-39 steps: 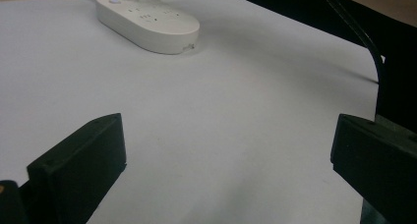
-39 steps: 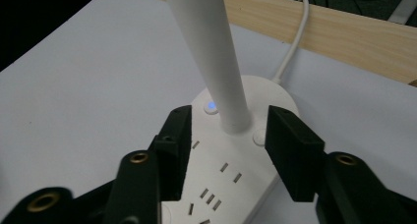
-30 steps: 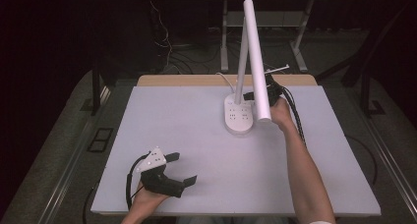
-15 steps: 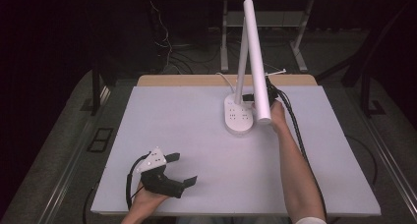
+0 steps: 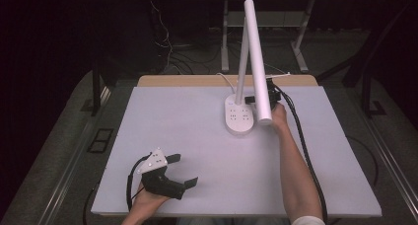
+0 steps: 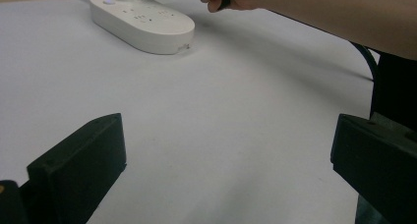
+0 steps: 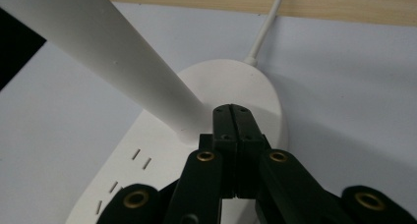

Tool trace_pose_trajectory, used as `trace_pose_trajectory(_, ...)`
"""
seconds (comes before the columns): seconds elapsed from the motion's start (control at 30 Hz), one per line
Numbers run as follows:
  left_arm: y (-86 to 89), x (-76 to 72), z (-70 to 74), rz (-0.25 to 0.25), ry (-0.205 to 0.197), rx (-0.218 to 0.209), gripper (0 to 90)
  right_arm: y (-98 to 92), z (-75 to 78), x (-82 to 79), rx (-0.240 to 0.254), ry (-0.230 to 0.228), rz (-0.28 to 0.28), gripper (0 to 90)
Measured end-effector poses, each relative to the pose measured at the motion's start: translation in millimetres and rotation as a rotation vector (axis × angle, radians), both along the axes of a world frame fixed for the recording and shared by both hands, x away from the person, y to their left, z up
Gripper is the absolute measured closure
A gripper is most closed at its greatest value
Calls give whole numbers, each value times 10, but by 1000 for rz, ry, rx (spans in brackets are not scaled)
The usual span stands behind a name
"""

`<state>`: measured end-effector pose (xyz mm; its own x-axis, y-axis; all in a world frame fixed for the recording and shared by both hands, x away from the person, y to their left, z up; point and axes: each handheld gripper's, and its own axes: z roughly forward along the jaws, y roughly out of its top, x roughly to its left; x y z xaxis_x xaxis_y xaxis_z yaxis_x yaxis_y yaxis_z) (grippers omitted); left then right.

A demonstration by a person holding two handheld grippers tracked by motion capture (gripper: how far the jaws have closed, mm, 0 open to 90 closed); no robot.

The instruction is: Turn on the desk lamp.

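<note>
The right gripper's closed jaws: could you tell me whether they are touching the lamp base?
Cannot tell. In the right gripper view the shut right gripper overlaps the white lamp base beside the lamp stem, but neither contact nor gap shows plainly.

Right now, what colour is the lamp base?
White, the lamp base with small grey slot marks; the right gripper view shows it best.

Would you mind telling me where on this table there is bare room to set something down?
The table is bare across its whole left half, from the far edge to the left gripper, and along the near right corner beside the forearm. It is crowded at the far middle, where the right gripper meets the lamp base.
</note>
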<state>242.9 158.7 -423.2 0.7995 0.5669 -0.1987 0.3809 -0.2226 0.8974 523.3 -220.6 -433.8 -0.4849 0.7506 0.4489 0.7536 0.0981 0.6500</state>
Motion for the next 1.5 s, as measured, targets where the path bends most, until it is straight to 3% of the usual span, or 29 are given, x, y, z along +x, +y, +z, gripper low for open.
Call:
trace_pose_trajectory(0.3, 0, -2, 1, -2, -3, 5, 0, 7, -10, -10, 3, -12, 0, 898)
trace_pose_trajectory(0.63, -11, 5, -6, -4, 2, 8, 0, 56, 0, -50, -27, -23, -25, 900)
trace_pose_trajectory(1.0, -22, -1, -10, -8, 0, 13, 0, 41, -29, -68, -5, -28, -45, 900)
trace_pose_trajectory(1.07, -19, 0, -10, -8, 1, 12, 0, 49, -20, -68, -22, -37, -47, 896)
trace_pose_trajectory(1.17, -17, 9, -14, -16, 8, 14, 0, 38, -9, -65, -3, -28, -47, 875)
trace_pose_trajectory(1.5, -22, 18, -19, -15, 9, 8, 0, -2, 119, -134, -79, -58, -18, 866)
